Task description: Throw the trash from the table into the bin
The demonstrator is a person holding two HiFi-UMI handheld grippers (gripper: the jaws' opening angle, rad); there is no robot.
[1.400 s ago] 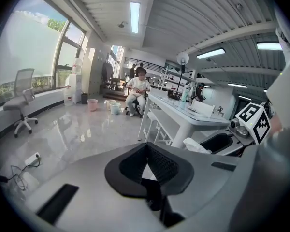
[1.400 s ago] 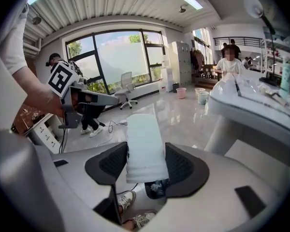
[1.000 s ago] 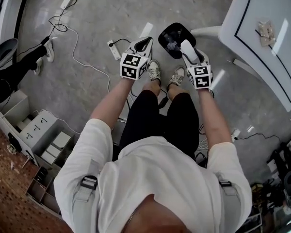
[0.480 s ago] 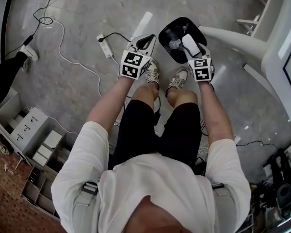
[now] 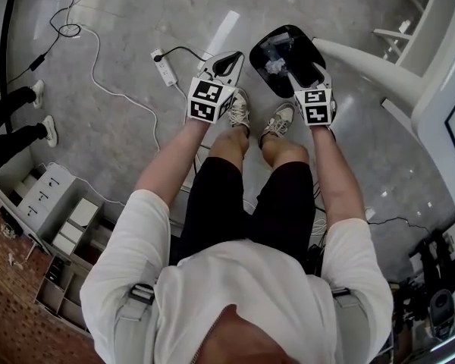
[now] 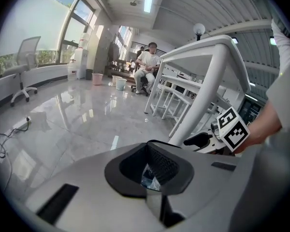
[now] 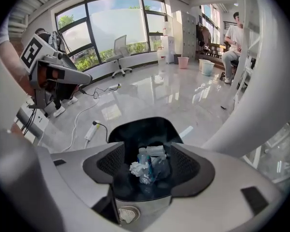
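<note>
Trash (image 7: 136, 168) lies inside the bin (image 5: 299, 46), straight below the right gripper (image 7: 147, 168), whose jaws have just been opening and grip nothing. The left gripper (image 5: 226, 63), pressed together, hangs beside the bin.

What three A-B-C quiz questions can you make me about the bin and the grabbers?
1. Where is the bin?
A on the table
B on the floor by the person's shoes
C on a chair

2. What colour is the bin?
A black
B red
C yellow

3. How do the right gripper's jaws stand?
A shut tight
B clamped on a bottle
C apart

Answers:
1 B: the bin stands on the grey floor just ahead of the shoes.
2 A: its walls are black.
3 C: the jaws have just been opening and stand apart over the bin, gripping nothing. The trash lies below, inside it.
</note>
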